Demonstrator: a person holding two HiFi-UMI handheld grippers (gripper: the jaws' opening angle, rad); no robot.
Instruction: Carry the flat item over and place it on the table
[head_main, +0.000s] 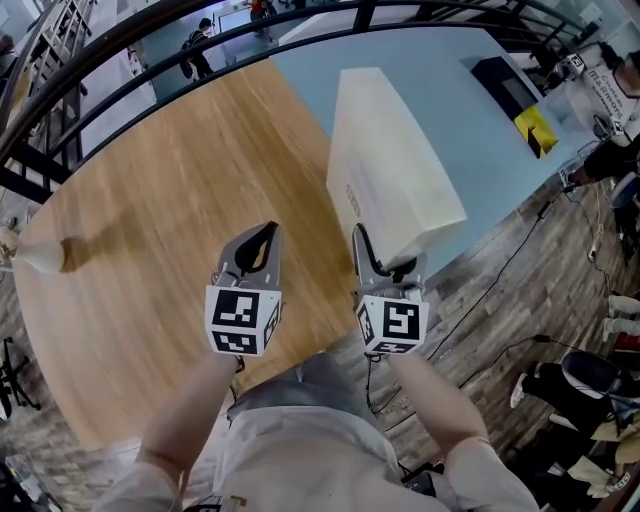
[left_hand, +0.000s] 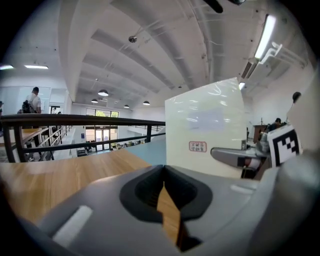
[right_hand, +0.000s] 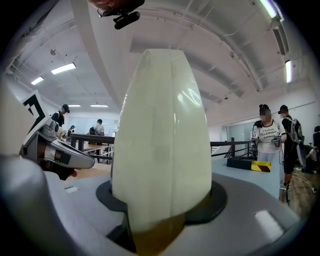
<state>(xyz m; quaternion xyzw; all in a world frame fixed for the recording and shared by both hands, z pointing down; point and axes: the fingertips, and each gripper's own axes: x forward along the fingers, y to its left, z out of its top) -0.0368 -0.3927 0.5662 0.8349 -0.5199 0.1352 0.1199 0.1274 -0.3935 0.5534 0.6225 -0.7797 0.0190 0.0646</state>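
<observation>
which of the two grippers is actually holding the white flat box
The right gripper: its jaws clamp the near edge of the white flat box. The left gripper has its jaws together on nothing.

left gripper (head_main: 260, 238) grey | right gripper (head_main: 378, 258) grey | marker cubes (head_main: 240, 320) black-white | clothes pale grey

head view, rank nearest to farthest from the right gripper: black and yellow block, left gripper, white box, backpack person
1. white box, gripped in the right gripper itself.
2. left gripper, just beside it on the left.
3. black and yellow block, ahead right on the blue surface.
4. backpack person, far off, top left.
</observation>
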